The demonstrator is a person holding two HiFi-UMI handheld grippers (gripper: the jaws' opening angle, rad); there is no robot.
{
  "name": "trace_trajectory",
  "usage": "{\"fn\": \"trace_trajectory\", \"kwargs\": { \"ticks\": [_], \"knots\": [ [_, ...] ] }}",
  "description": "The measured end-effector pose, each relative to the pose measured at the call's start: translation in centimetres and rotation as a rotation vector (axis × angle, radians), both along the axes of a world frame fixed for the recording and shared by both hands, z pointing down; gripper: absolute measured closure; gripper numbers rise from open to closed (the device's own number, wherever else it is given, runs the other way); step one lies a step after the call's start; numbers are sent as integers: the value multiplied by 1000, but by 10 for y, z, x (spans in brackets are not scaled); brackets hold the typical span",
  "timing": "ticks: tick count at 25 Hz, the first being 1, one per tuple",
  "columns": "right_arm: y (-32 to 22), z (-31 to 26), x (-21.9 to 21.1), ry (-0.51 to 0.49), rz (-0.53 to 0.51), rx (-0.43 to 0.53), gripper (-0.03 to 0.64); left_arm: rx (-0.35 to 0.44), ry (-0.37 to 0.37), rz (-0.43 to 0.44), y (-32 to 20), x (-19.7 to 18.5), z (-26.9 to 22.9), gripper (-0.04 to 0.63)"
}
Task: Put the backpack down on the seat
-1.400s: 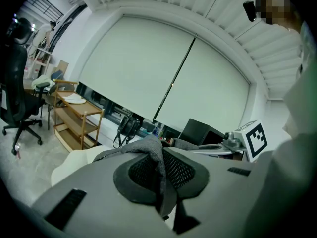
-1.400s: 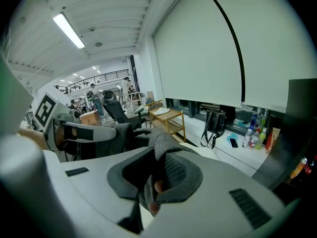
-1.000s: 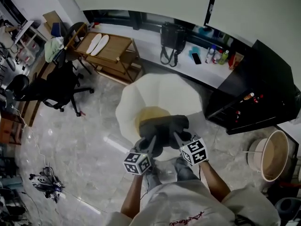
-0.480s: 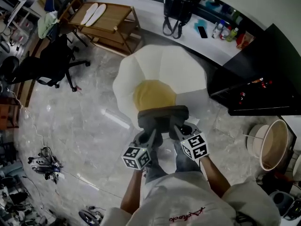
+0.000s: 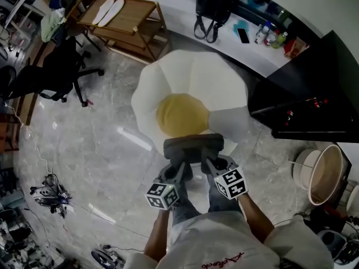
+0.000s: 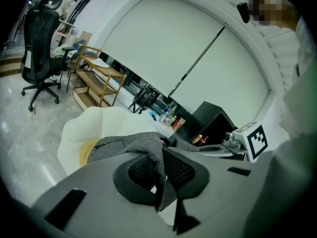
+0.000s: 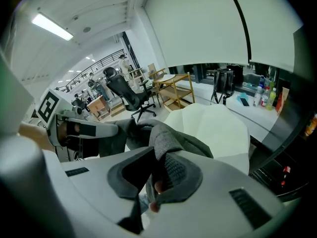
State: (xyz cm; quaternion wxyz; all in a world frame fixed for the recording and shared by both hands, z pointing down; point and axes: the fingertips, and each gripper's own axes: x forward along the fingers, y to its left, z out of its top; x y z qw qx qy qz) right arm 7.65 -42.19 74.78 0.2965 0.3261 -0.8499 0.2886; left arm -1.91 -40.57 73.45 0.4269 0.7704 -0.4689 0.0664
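I'm gripping the backpack (image 5: 193, 145) with left gripper (image 5: 180, 168) and right gripper (image 5: 211, 164), both clamped on its fabric, seat (image 5: 190, 77) just ahead.

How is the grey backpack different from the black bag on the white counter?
The grey fabric backpack is pinched by the left hand-held gripper and the right hand-held gripper; the black bag stands alone on the white counter. The backpack is near the person; the bag is far off, its straps dangling over the counter edge. Both are bags.
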Motion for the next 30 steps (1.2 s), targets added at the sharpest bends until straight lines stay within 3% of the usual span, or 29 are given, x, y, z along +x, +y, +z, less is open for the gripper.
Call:
{"fn": "trace_trajectory", "kwargs": {
  "ticks": [11,30],
  "knots": [
    [-39,16,-9,3,-22,2,566,-3,8,-30,-35,-11,18,535],
    [-169,58,-27,9,11,52,566,35,-50,4,-165,-29,57,535]
  ]
}}
